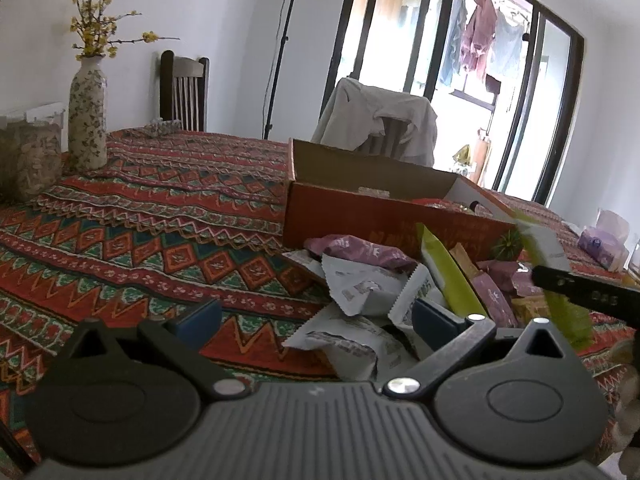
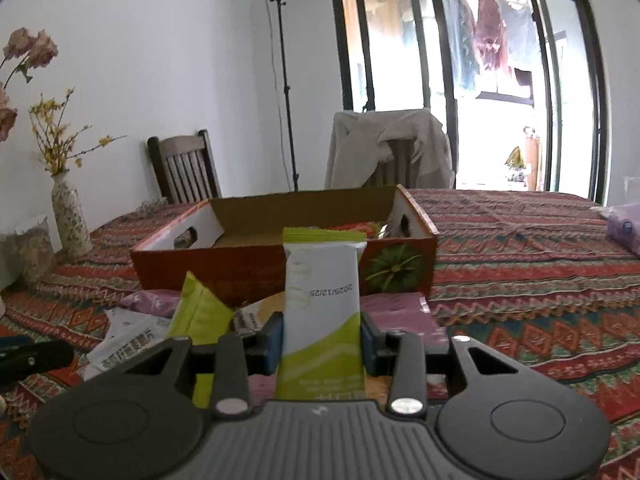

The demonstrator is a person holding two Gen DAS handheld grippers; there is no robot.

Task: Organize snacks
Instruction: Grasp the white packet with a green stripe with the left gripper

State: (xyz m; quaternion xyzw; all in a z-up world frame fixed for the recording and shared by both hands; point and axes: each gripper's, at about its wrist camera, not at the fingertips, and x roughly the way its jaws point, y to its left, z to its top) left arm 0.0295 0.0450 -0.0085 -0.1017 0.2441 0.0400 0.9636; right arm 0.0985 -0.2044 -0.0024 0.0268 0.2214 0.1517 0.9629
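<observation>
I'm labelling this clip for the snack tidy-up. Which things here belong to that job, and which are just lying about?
Belong to the job:
- green-and-white snack packet, clamped in the right gripper
- loose snack pile
- orange cardboard box
- left gripper, open

Just lying about:
- flower vase
- jar
- draped chair
- lamp stand

Green-and-white snack packet (image 2: 320,300): upright, printed date upside down, pinched at its lower sides between blue pads.
Orange cardboard box (image 2: 256,276): open-topped, at 12 o'clock behind packet, few wrappers inside at right end.
Snack pile (image 1: 372,280): purple, white, lime, tan packets heaped loose against box front, on patterned cloth.
</observation>
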